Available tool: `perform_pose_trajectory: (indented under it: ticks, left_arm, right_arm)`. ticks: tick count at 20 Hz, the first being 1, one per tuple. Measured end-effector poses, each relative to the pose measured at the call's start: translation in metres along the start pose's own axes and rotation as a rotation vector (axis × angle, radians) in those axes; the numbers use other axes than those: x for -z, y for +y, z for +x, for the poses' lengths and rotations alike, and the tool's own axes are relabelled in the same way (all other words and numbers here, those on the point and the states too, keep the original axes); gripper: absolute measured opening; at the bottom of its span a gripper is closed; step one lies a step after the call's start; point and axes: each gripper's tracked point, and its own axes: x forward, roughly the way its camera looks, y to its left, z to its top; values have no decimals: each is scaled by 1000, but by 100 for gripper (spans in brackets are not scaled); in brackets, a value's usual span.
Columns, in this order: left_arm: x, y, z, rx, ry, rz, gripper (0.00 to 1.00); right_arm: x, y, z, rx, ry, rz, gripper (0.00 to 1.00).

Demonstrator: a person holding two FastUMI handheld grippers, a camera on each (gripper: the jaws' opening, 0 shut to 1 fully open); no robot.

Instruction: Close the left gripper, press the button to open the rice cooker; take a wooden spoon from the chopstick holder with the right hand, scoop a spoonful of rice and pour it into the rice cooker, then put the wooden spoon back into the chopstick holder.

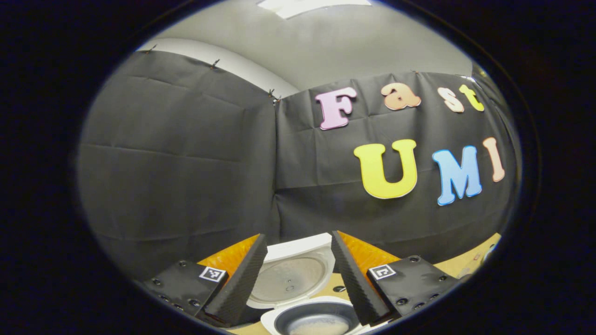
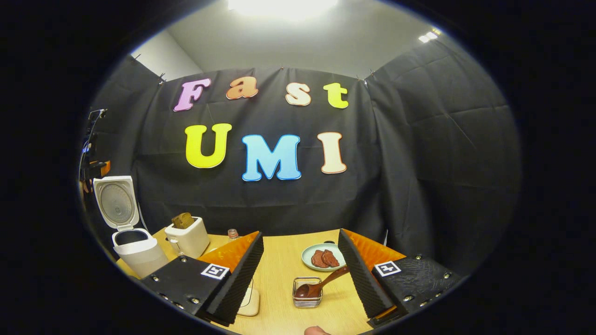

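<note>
Spanning the booth, wooden table (image 2: pixel 279 265) meets black cloth wall (image 2: pixel 419 163).

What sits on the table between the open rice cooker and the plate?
In the right gripper view, a toaster holding toast stands between the rice cooker and the plate, with a small bottle beside it.

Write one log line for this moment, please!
rice cooker: lid up | wooden spoon: in holder | left claw: open | right claw: open
</note>
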Motion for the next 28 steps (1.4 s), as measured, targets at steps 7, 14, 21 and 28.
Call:
perform_pose_trajectory:
  ticks: [7, 14, 21, 28]
  left_arm:
    - [3, 25, 70, -38, -7, -9, 96]
    - [50, 30, 133, -40, 133, -24, 97]
    - [74, 36, 141, -86, 207, -27, 94]
    - [74, 24, 120, -87, 248, -59, 95]
  right_arm:
    - [16, 1, -17, 64, 28, -35, 98]
    - [29, -6, -33, 114, 59, -44, 98]
    - [23, -4, -29, 98, 48, -63, 98]
    - [29, -12, -15, 49, 63, -53, 98]
